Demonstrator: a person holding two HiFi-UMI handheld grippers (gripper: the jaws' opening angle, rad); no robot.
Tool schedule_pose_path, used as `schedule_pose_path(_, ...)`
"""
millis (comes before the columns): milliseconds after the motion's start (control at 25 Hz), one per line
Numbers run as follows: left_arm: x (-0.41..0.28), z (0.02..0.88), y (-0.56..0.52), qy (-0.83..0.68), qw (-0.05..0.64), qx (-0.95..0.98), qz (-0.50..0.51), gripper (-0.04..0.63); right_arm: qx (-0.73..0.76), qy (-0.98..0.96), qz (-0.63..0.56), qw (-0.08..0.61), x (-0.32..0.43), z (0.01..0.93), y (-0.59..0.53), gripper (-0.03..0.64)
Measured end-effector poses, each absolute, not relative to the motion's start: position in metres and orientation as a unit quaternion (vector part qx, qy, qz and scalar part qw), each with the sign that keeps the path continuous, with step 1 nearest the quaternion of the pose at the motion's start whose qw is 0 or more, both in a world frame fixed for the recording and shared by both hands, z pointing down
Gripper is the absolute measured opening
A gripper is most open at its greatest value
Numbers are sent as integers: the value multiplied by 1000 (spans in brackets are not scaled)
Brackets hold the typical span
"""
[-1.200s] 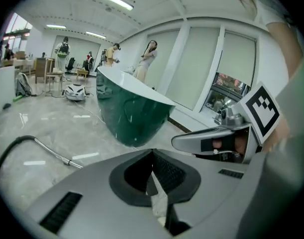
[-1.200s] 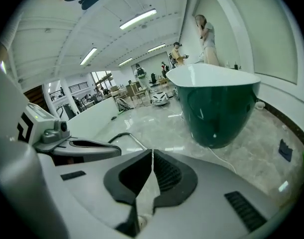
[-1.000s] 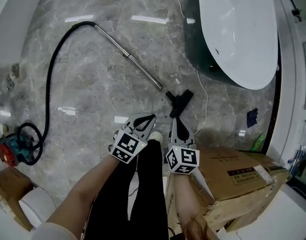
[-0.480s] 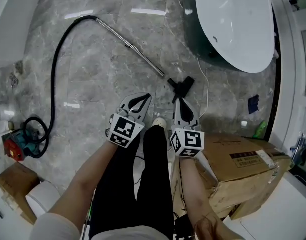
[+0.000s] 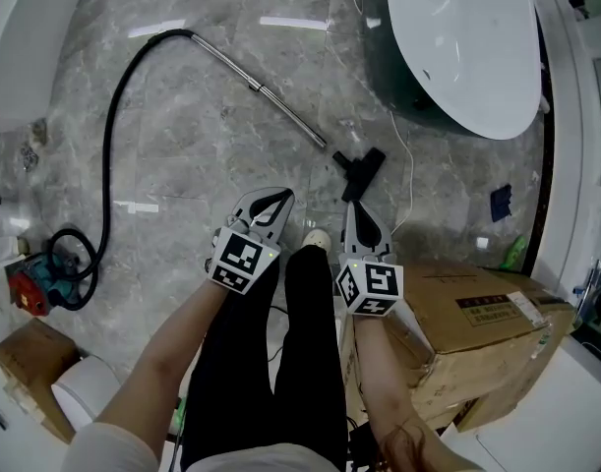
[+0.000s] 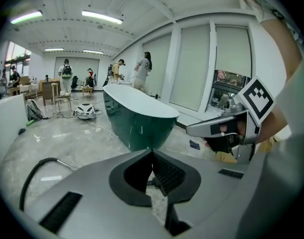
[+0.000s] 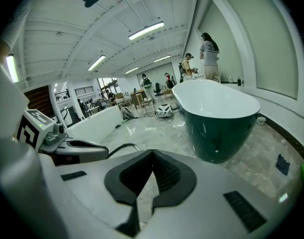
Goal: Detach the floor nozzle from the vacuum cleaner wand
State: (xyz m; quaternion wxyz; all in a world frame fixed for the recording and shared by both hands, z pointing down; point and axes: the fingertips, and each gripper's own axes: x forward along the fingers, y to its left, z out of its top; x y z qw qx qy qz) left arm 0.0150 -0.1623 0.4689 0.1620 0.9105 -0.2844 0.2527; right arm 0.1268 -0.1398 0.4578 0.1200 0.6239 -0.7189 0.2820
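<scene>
Head view: left gripper (image 5: 283,199) and right gripper (image 5: 351,207) sit higher than a second ago, drawn back over the person's legs and well off the floor (image 5: 192,195). Floor nozzle (image 5: 360,168) lies just beside the tip of the wand (image 5: 280,106), apparently a small gap between them; neither has shifted.
Left gripper view: left gripper (image 6: 152,154) jaws clenched together, nothing in them, bathtub (image 6: 137,118) ahead.
Right gripper view: right gripper (image 7: 152,154) likewise shut tight and empty.
Judgement: nozzle already off, hands retreating, task looks finished
</scene>
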Motion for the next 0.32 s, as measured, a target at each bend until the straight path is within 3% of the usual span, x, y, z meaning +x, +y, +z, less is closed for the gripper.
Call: schedule_pose_path(320, 9, 473, -146, -304, 188, 900, 251, 11, 618, -725, 280, 122, 119, 453, -137, 15)
